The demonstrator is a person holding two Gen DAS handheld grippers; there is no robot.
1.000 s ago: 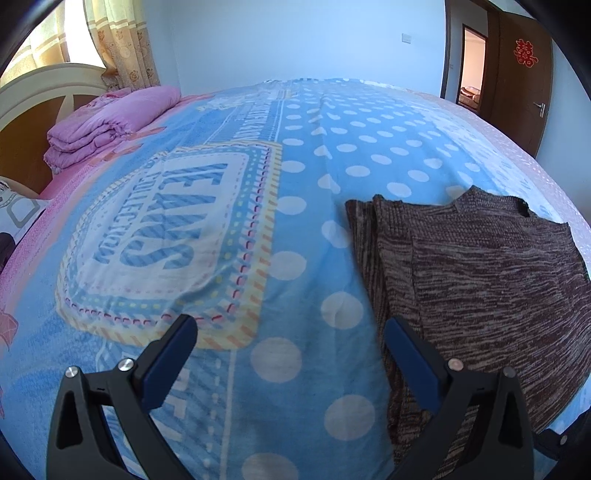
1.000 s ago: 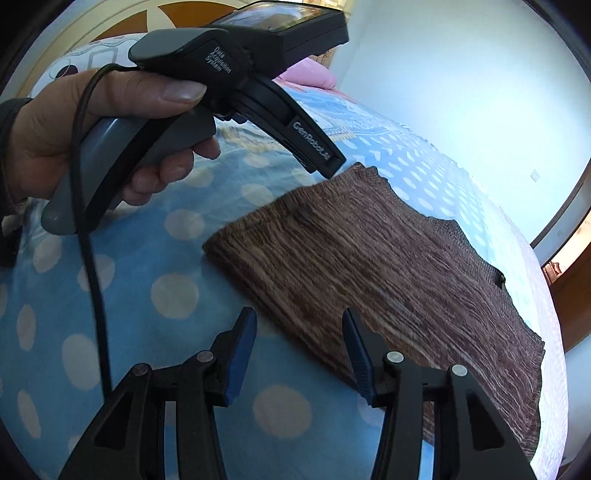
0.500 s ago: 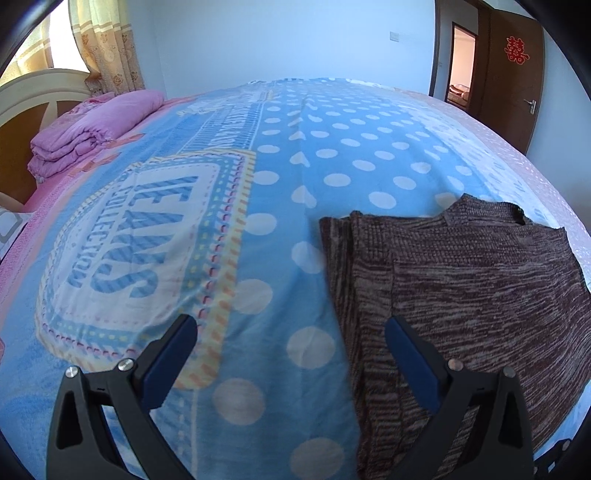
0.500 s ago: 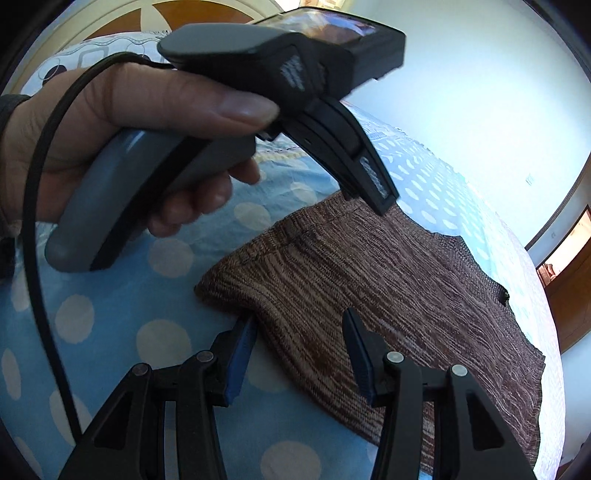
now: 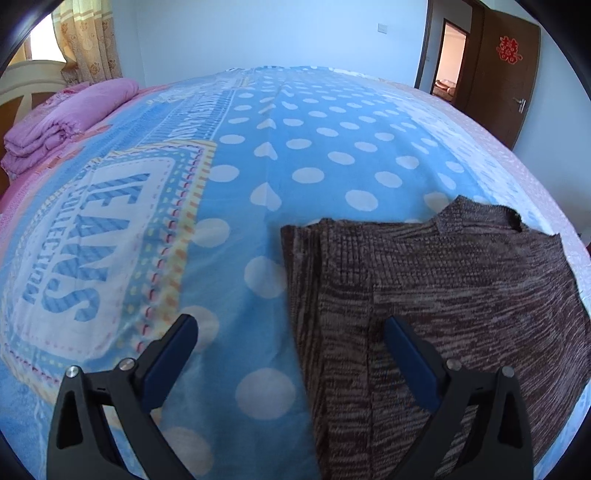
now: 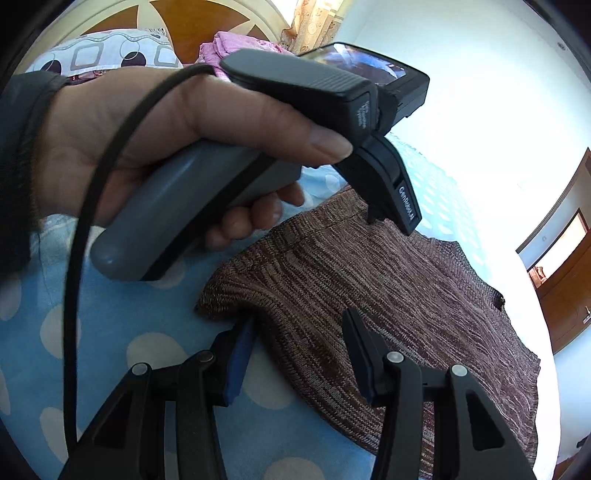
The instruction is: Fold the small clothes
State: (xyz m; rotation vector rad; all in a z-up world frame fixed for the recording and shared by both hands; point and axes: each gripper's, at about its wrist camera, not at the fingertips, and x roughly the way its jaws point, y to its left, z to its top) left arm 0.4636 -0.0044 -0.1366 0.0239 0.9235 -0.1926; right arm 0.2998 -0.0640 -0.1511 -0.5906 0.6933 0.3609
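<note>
A brown knitted sweater [image 5: 443,295] lies flat on the bed, neck towards the far side. My left gripper [image 5: 288,332] is open wide and low over the sweater's left edge, with one finger above the knit and the other above the blanket. In the right wrist view the sweater [image 6: 388,295] fills the middle. My right gripper [image 6: 299,339] is open around its near corner, the left fingertip tucked at the fabric's edge, and the pads do not press. A hand [image 6: 166,129] holds the left gripper [image 6: 391,221], whose tips touch the sweater's far edge.
A blue dotted blanket [image 5: 295,147] with a printed panel covers the bed. A folded pink quilt [image 5: 66,114] sits at the head end beside the wooden headboard [image 6: 184,22] and a patterned pillow [image 6: 103,51]. A brown door [image 5: 506,74] stands at the far right.
My left gripper moved right and down, so the sweater's left edge now lies between its jaws. My right gripper pushed forward onto the sweater's corner. Both kept the same opening.
</note>
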